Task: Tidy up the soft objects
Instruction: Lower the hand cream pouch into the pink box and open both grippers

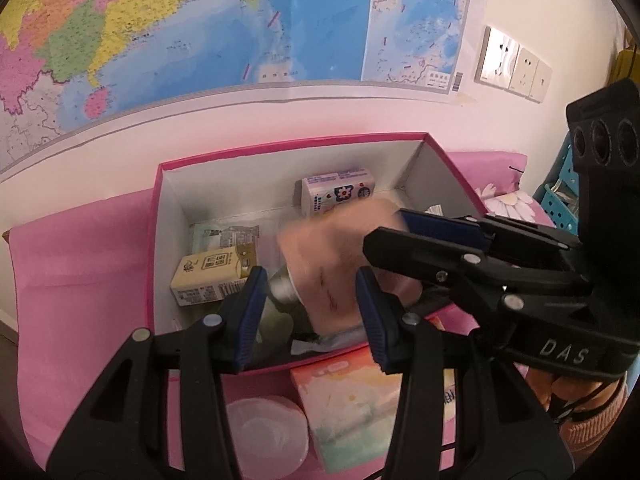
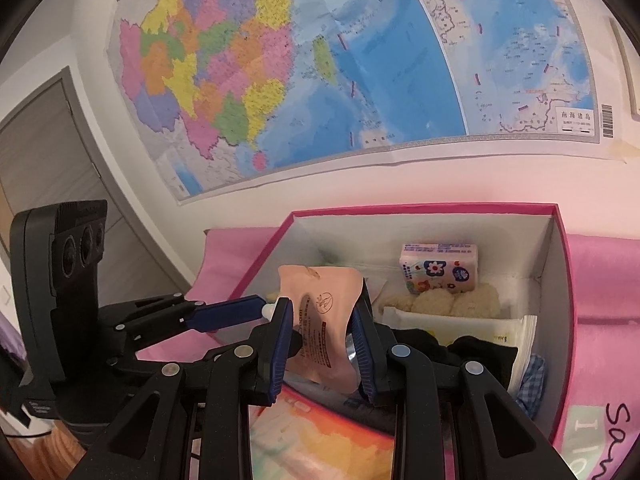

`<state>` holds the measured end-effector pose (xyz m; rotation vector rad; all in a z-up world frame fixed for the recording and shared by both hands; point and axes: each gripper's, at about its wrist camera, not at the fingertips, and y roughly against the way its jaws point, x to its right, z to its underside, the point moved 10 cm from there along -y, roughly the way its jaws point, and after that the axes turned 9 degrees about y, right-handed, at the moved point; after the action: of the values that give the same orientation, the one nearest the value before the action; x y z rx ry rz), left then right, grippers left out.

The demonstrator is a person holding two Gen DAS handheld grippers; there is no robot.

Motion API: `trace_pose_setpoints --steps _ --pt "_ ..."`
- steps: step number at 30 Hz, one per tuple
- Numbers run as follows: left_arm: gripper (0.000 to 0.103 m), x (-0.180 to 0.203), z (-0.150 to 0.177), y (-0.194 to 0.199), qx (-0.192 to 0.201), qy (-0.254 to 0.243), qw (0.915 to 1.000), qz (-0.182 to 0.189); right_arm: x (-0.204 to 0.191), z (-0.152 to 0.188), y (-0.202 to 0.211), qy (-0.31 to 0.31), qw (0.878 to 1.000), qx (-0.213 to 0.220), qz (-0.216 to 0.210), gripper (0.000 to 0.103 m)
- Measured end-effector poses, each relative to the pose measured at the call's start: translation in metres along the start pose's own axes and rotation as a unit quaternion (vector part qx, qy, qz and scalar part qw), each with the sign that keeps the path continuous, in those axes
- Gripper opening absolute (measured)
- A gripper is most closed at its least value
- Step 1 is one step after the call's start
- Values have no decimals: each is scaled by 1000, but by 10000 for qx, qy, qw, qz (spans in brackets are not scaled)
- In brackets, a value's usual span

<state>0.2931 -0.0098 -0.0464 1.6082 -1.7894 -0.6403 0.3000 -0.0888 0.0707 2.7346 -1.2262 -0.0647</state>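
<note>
I'm carrying the peach pouch [image 2: 325,328], pinched in my right gripper [image 2: 326,350], over the pink box [image 2: 420,209] w/ the other soft stuff. Left gripper [image 1: 310,316] is hovering near the box's front wall, half open, holding nothing. Next, I reckon: lower the pouch into a free spot inside, then let go.

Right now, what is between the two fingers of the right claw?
A peach-coloured soft pouch, pinched between the right claw's blue pads over the pink box; the right wrist view shows it clearly.
</note>
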Motion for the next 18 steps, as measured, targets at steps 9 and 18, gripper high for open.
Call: trace_pose_setpoints --steps 9,18 --pt "58 -8 4 12 252 160 9995 -49 10 6 5 76 9994 1 326 31" --pt "85 -20 24 73 996 470 9938 164 -15 29 57 492 9976 226 431 75"
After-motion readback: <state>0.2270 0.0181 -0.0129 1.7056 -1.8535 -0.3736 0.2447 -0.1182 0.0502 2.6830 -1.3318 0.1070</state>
